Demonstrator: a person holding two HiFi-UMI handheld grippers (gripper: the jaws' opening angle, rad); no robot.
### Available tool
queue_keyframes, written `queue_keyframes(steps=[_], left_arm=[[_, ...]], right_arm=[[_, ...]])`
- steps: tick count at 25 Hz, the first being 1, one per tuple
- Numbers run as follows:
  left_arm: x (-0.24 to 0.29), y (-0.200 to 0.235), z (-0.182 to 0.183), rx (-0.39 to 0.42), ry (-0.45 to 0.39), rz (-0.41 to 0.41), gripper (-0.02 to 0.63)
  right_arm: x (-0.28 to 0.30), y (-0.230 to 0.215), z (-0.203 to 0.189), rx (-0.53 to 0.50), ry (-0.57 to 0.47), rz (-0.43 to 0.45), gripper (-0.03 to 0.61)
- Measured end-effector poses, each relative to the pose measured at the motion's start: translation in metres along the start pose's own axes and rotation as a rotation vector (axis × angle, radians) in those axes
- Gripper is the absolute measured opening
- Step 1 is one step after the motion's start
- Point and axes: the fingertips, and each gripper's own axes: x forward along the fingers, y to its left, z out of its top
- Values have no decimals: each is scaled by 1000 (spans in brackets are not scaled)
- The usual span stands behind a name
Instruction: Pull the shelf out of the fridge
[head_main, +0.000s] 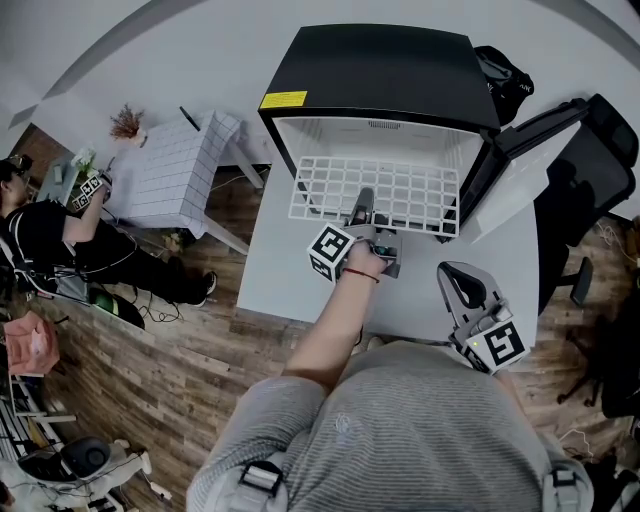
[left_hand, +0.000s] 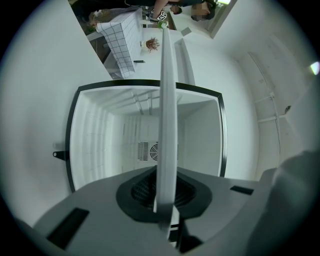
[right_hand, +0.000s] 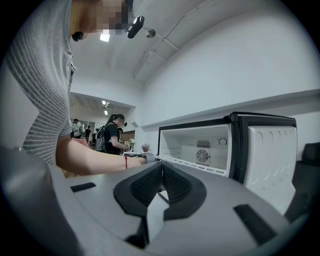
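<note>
A small black fridge stands on a white table with its door swung open to the right. Its white wire shelf sticks well out of the opening, level over the table. My left gripper is shut on the shelf's front edge. In the left gripper view the shelf runs edge-on between the jaws of the left gripper, toward the fridge's white inside. My right gripper hangs near my body at the lower right, shut on nothing. Its pads meet, with the shelf ahead.
A low table with a grid-patterned cloth stands left of the fridge table. A black office chair is at the right, beyond the open door. A person in black sits at the far left on the wooden floor area.
</note>
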Motion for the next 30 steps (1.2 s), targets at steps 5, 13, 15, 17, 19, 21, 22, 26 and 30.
queue_keyframes(steps=[5, 13, 15, 17, 19, 21, 22, 26, 30], left_arm=[[0, -4, 0, 10, 6, -10, 37], [-10, -8, -3, 5, 8, -9, 37], [-19, -2, -4, -15, 2, 15, 37], [-32, 10, -4, -33, -2, 49, 37], [-47, 20, -4, -30, 1, 75, 37], [-62, 27, -3, -28, 1, 86, 37], [-69, 29, -2, -30, -1, 88, 37], [-94, 27, 11, -26, -31, 77, 37], [-116, 13, 38, 74, -78, 38, 37]], right_arm=[[3, 0, 0, 2, -2, 1, 14], [1, -5, -2, 4, 3, -12, 14], [2, -6, -1, 5, 1, -11, 14], [3, -7, -1, 4, 2, -7, 14], [3, -7, -1, 3, 4, -3, 14], [3, -6, -2, 2, 2, 1, 14], [4, -5, -3, 1, 1, 4, 14], [6, -2, -5, -1, 1, 18, 14], [10, 1, -6, -2, 2, 31, 14]])
